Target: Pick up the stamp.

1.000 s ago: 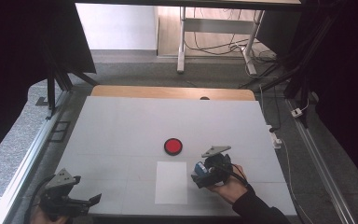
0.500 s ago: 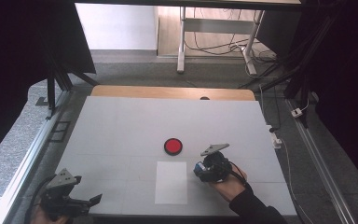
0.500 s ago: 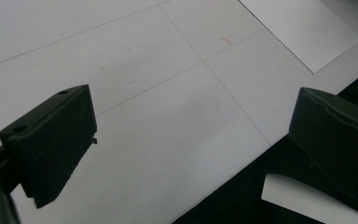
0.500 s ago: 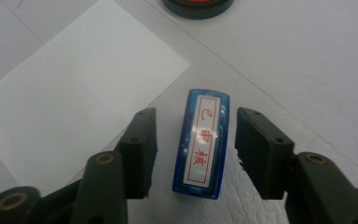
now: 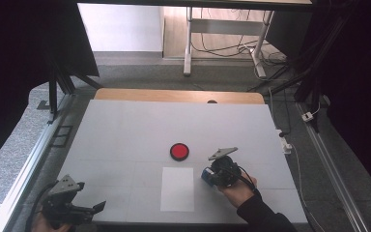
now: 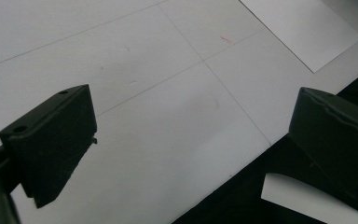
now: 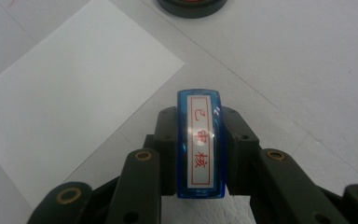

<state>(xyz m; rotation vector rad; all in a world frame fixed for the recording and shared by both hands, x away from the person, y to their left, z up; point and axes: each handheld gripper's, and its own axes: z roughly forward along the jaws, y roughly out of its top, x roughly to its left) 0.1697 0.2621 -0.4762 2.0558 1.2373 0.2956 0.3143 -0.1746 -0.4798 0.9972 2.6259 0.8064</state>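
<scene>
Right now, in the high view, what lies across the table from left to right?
Left tool → white paper → blue stamp in the right tool.

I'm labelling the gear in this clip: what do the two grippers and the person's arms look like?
Both grippers are black, each topped by a grey three-cornered plate. The left gripper has blocky matte black jaws with small holes. The right gripper has black linkage bars with brass-coloured pivot pins, and a thin black cable loops from it. The right forearm wears a dark sleeve.
</scene>
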